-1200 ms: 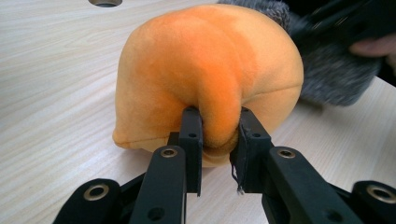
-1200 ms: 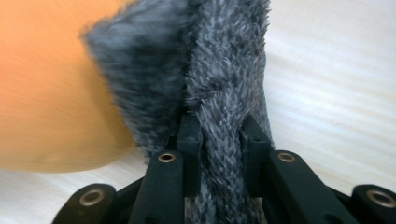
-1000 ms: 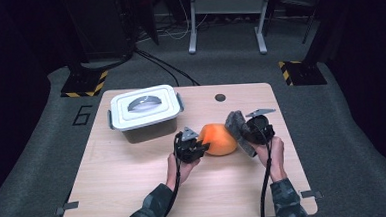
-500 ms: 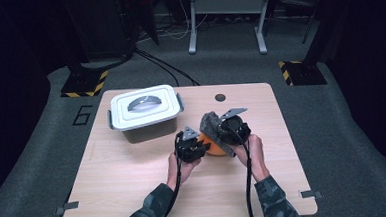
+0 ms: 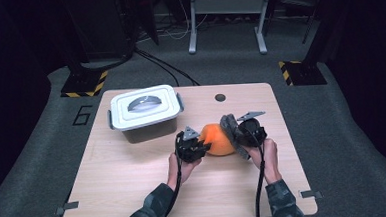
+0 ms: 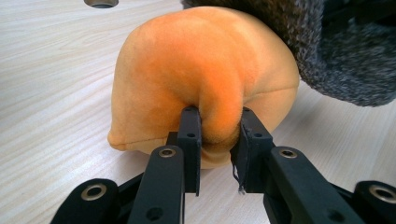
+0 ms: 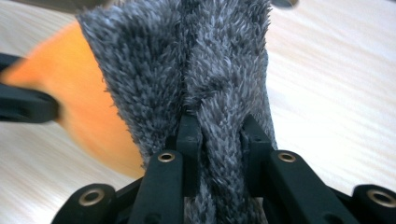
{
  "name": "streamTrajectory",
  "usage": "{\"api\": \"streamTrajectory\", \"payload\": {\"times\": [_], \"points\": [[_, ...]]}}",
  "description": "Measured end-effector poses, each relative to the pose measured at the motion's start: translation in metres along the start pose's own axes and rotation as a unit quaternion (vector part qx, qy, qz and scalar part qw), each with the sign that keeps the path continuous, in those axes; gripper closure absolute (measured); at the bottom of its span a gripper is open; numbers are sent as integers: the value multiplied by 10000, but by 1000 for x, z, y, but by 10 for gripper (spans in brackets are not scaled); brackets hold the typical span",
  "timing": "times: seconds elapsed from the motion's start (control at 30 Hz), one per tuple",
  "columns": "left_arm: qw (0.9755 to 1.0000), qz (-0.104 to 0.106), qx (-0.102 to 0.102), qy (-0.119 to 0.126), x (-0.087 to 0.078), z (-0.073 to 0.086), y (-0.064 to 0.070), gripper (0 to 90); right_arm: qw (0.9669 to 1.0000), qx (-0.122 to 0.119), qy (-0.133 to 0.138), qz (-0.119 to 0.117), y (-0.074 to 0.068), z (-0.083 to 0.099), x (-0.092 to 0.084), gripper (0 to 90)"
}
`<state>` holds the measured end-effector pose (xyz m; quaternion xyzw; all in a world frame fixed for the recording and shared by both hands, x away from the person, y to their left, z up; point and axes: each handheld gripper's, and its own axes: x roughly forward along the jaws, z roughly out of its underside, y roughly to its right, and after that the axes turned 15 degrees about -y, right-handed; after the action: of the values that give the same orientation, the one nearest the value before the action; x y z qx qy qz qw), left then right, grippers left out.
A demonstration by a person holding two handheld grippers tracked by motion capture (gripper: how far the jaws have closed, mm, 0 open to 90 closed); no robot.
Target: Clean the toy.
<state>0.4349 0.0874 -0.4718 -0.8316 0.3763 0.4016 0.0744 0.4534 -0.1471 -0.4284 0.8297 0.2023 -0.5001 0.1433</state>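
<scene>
We pinched a fold of the orange plush [image 6: 205, 79] with our left gripper [image 5: 193, 147] mid-table, while our right gripper [image 5: 242, 136] clamped the grey fuzzy cloth [image 7: 205, 70] against its right side. A lidded white box [image 5: 143, 111] stood far left.

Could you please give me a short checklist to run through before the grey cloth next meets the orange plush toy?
1. Left gripper pinching a fold of the orange plush toy: ok.
2. Right gripper clamped on the grey fuzzy cloth: ok.
3. Cloth reaching the toy: ok, it lies against the toy's top in the left gripper view.
4. Toy resting on the wooden table: ok.
5. Lidded white container standing apart from both hands: ok.
6. Cloth's far side free of snags: cannot tell.
</scene>
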Motion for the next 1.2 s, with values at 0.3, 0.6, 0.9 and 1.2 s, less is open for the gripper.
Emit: {"api": "streamTrajectory", "payload": {"times": [0.3, 0.6, 0.9, 1.2], "points": [[10000, 6, -26, 11, 1, 0, -1, 742, 9984, 443, -332, -84, 25, 12, 28, 739], [10000, 18, -38, 25, 1, 1, -1, 741, 9945, 695, -756, -203, 36, 17, 61, 739], [10000, 27, -57, 19, 0, 1, -2, 734, 9967, 746, -310, 80, 38, 17, 28, 743], [10000, -7, -30, 39, 1, 1, -2, 726, 9994, 97, 308, -107, 0, 1, -16, 741]]}}
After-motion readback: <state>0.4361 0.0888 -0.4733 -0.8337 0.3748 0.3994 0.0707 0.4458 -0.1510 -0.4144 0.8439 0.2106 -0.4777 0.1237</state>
